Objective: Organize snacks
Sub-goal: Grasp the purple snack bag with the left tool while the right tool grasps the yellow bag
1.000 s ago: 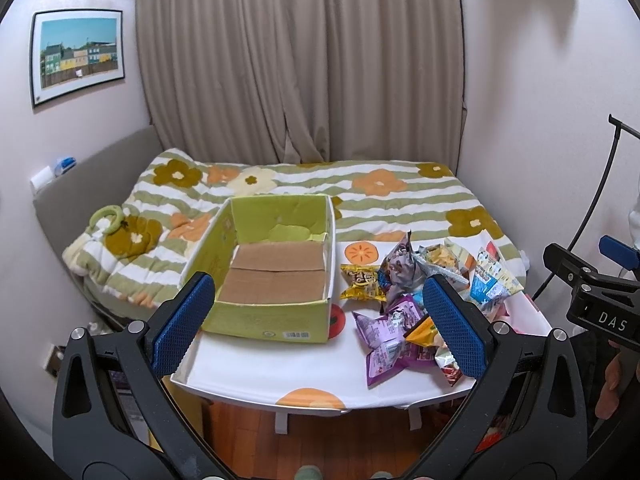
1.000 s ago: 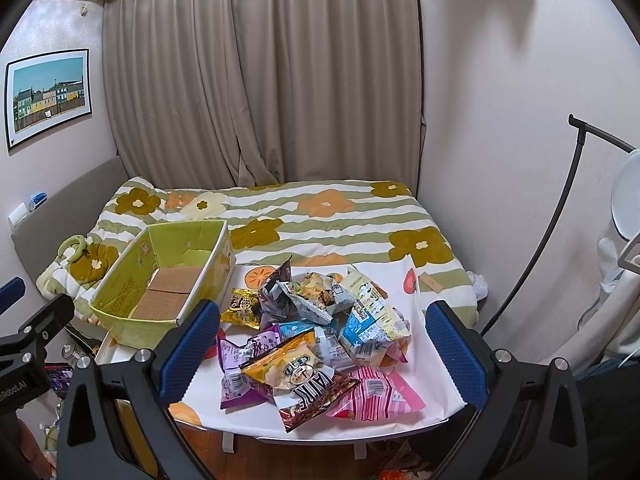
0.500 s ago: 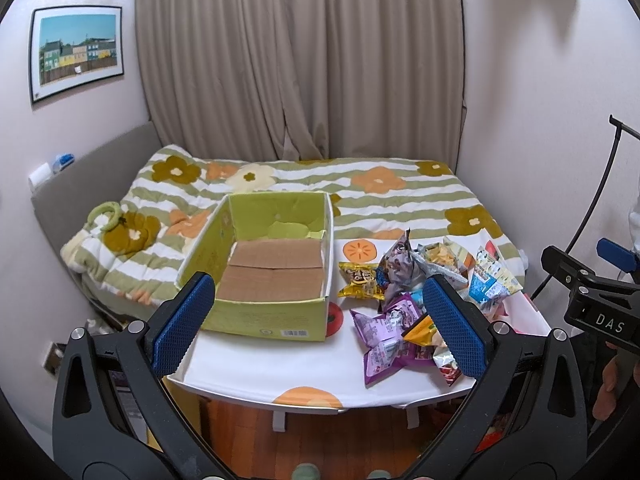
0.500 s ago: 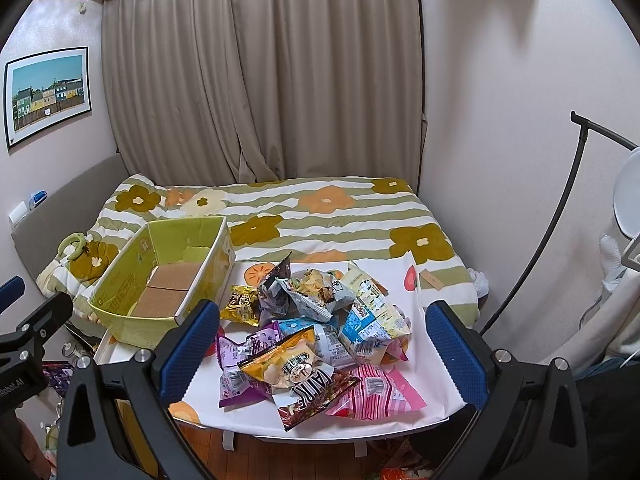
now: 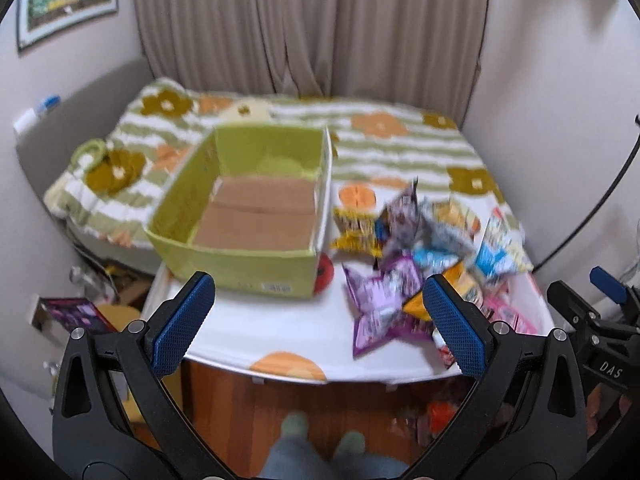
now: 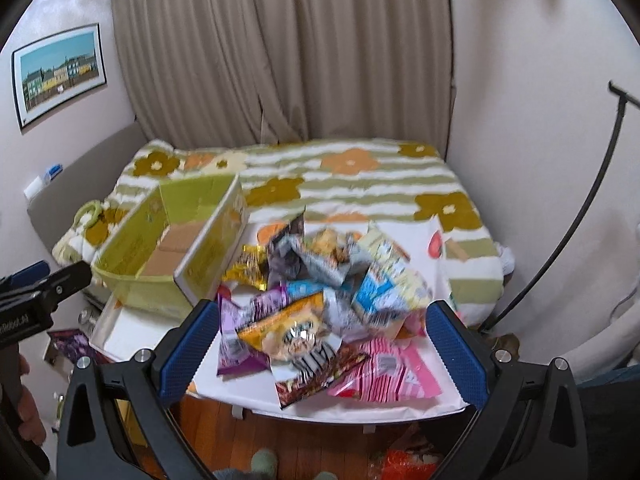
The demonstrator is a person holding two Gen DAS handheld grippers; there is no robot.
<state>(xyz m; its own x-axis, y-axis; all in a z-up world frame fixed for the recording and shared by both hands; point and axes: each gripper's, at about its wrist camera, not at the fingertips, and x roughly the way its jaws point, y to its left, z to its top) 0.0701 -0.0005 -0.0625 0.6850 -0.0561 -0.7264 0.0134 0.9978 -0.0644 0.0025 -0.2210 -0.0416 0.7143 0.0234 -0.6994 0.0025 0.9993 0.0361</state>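
Right wrist view shows you the key relation: the pile of snack bags [image 6: 320, 296] lies straight ahead of your right gripper [image 6: 320, 340] and a little below it, on the white table [image 6: 132, 332], while the green box [image 6: 160, 248] stands to the left of the pile, with its near corner just beside the purple bag [image 6: 240, 320]. Your right gripper is spread wide and holds nothing; the orange bag [image 6: 288, 324] sits almost exactly between its two blue pads, so I judge this hand is the nearer one for a first pick.

From the left wrist view, your left gripper [image 5: 320, 316] is also spread wide and empty. It looks at the gap between the box [image 5: 248, 216] and the pile, with the box ahead to the left and the bags [image 5: 420, 248] ahead to the right. The box inside shows only its brown cardboard floor, so no snack is put away yet.

The purple bag lies with its long axis running roughly away from you. I think the coming move is a short reach forward and down with the right hand, then a carry to the left, over the box wall. Both pictures are blurred, so small details of the bags I cannot tell.
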